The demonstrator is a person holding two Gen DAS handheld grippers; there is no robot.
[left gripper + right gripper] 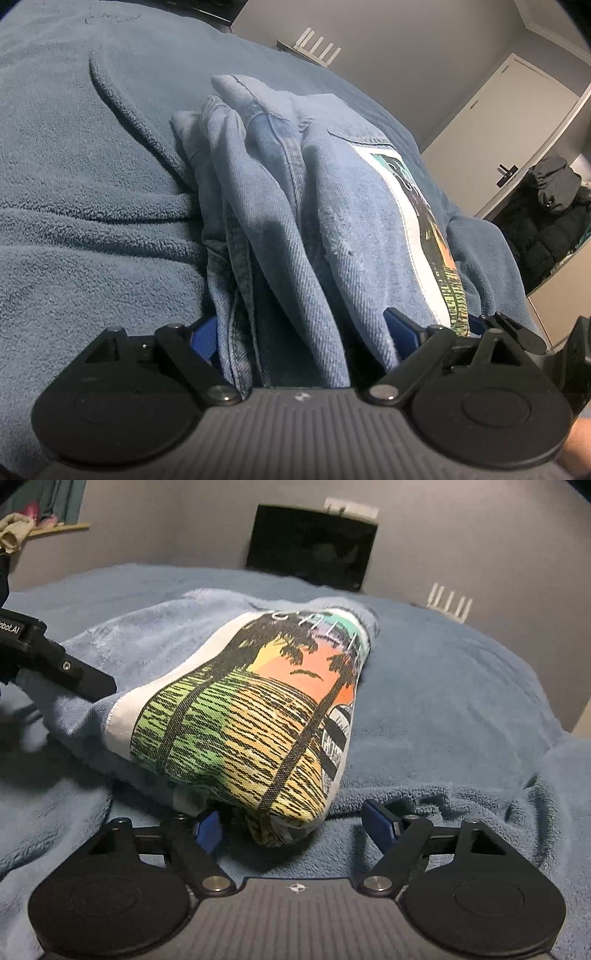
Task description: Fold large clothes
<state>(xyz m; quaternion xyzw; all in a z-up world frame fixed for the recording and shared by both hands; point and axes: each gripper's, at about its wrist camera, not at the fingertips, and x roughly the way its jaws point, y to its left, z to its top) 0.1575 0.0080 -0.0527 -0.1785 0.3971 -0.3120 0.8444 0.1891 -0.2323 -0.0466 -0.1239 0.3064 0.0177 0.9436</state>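
A blue denim garment [280, 206] with a colourful printed patch [258, 709] lies bunched on a blue fleece blanket [74, 184]. In the left wrist view my left gripper [299, 332] stands wide open with thick folds of denim between its blue pads [203, 338]. In the right wrist view my right gripper [291, 827] is open around the near end of the patched fold, whose tip sits between the fingers. The left gripper's black body [55, 664] shows at the left, against the garment.
The blanket [443, 701] covers a bed. A dark screen [314, 546] stands against the grey wall behind. A white door [498, 129] and dark coats [546, 221] are to the right in the left wrist view.
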